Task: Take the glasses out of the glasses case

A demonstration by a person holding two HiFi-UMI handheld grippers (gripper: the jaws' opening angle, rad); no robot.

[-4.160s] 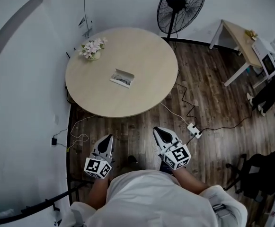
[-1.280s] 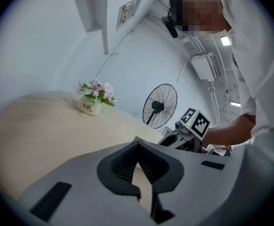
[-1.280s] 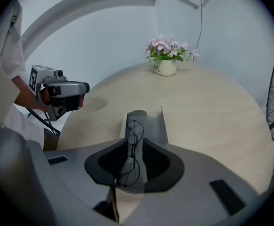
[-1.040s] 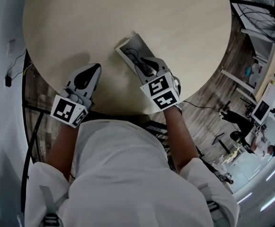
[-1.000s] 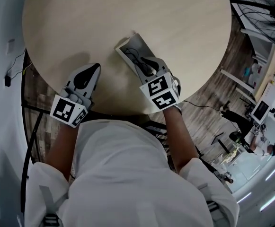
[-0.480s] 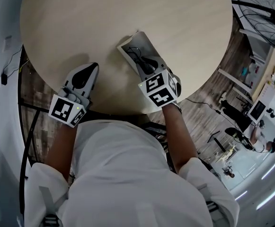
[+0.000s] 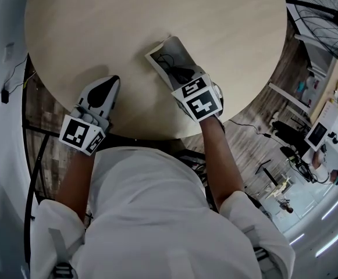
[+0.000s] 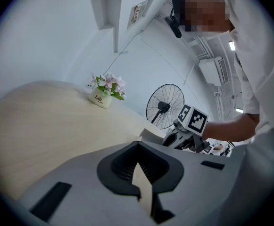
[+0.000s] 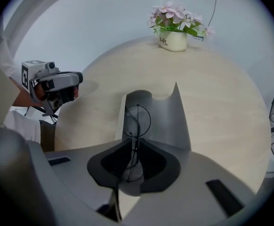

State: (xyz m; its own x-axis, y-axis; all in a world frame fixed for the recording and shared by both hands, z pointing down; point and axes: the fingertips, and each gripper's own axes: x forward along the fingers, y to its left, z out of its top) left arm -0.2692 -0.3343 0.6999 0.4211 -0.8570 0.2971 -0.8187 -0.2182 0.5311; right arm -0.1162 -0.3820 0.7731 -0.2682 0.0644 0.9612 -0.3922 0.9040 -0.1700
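A round wooden table fills the upper part of the head view, with a standing fan at the upper right beyond its edge. A small pot of pink flowers stands at the table's far rim. The open grey glasses case lies near the table's near edge, and the thin wire glasses lie inside it. The right gripper reaches into the case, its jaws closed on the wire frame. The left gripper rests at the lower left, well apart from the case, its jaws closed on nothing.
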